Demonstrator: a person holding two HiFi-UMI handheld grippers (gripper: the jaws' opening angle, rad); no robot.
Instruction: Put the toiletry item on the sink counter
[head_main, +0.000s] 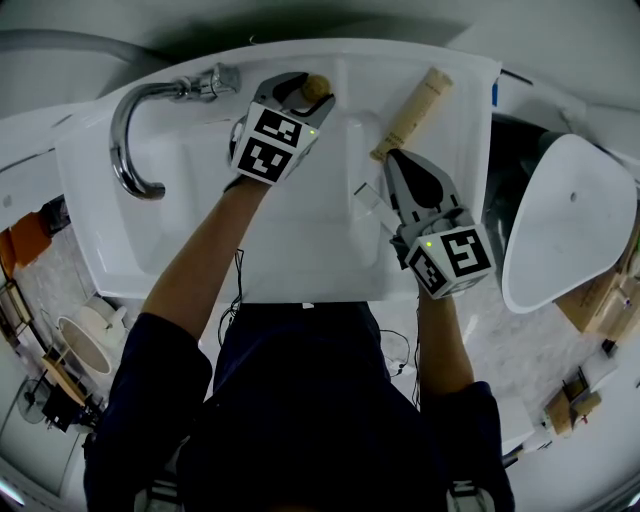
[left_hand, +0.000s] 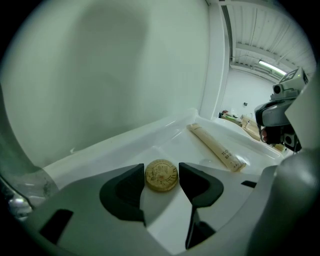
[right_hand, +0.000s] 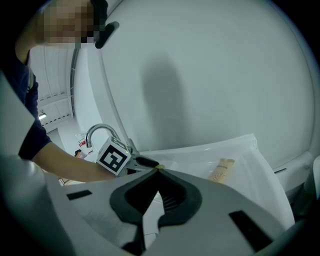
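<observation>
- Soap (left_hand: 161, 175), a small round tan cake, lies flat on the white ledge at the back of the sink (head_main: 190, 215). It sits right between the two fingers of the left gripper (left_hand: 161, 167).
- Left fingers (left_hand: 125, 192) are spread apart. One stands on each side of the soap, very close, but they do not squeeze it.
- In the head view the soap pokes out just past the tips of the left fingers, close to the wall (left_hand: 100, 75).
- The right gripper (right_hand: 159, 170) has its fingers pressed together at the tips. Nothing is between them.
- A long tan packet (head_main: 412, 110) lies flat on the same ledge, just ahead of the right fingertips. Its near end is right beside them, and I cannot tell if they touch.
- From the left fingers, the packet is off to the right and a bit farther back.
- A shiny curved tap (head_main: 135, 130) stands to the left of the left fingers, well apart from them.
- The sink bowl is below both pairs of fingers, nearer to the person.
</observation>
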